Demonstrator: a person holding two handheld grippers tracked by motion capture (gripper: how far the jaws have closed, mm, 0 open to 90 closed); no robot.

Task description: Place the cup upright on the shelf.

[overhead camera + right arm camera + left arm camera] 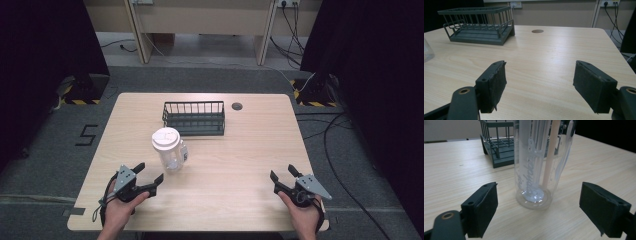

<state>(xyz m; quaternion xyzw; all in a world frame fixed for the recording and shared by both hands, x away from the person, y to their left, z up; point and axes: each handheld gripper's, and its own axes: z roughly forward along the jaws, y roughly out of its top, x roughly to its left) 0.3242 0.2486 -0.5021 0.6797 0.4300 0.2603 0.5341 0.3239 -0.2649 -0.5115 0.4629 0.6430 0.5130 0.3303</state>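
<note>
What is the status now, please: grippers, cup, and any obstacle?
Left gripper open, lined up on the clear cup, not touching. Right gripper open, idle over bare table. Wire rack behind cup, apart; approach clear.

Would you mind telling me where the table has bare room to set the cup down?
The table is bare between the cup and the right gripper, and left of the rack. It is tight between cup and rack, and near the left gripper.
</note>
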